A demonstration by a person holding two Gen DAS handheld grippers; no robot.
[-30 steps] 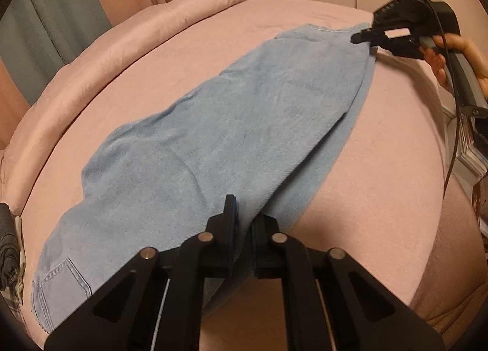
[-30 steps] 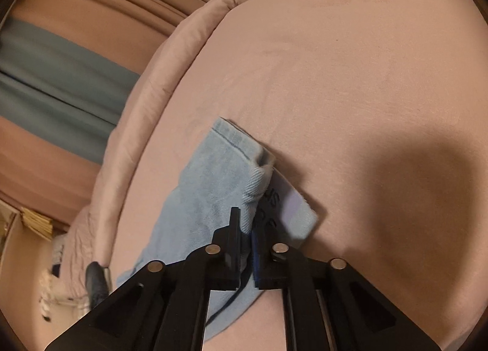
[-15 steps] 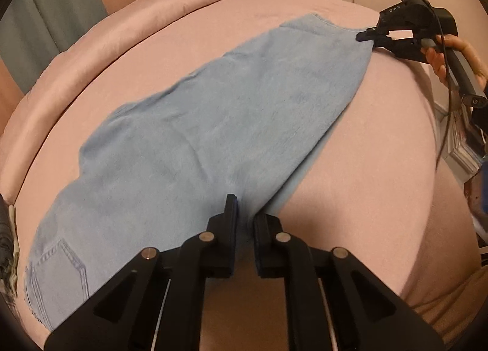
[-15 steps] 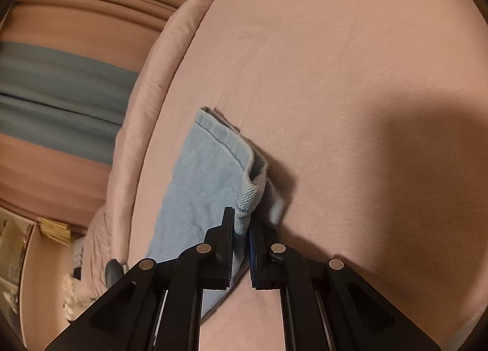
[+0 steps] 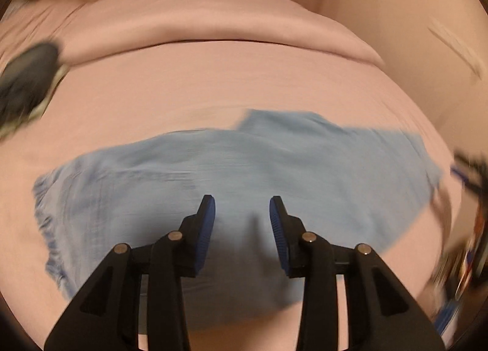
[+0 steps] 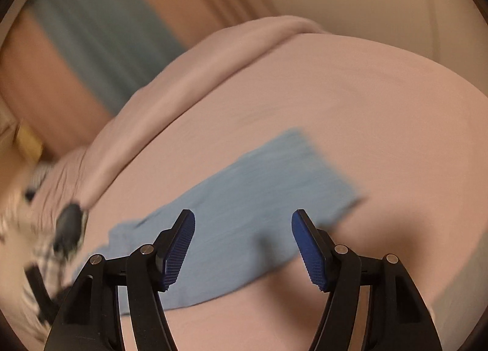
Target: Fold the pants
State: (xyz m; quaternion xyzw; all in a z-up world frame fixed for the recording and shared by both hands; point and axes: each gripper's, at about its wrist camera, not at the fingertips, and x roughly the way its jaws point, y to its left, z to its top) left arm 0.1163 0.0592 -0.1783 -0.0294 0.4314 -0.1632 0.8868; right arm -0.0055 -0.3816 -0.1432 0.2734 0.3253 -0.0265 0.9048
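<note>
The light blue pants (image 5: 244,174) lay spread flat on the pink bed (image 5: 213,86), stretched across the mattress from side to side in the left wrist view. One end showed a frayed or gathered edge at the left of that view; the other end reached toward the right edge of the bed. Both views were blurred by motion, so fine detail of seams and pockets could not be read.

The left gripper (image 5: 242,214) hung above the middle of the pants with its fingers (image 5: 206,226) spread apart and nothing between them. The blue ribbed pads faced each other across an open gap, with the fabric visible below.

The right gripper (image 6: 242,238) was likewise above the pants (image 6: 259,192), near a squared-off end of the garment. Its fingers (image 6: 308,247) stood wide apart and held nothing.

A folded pink duvet (image 5: 198,25) ran along the far side of the bed. A dark rounded object (image 5: 27,70) sat at the left edge of the bed; its identity could not be determined. Curtains (image 6: 91,40) in pink and grey-blue hung behind the bed
</note>
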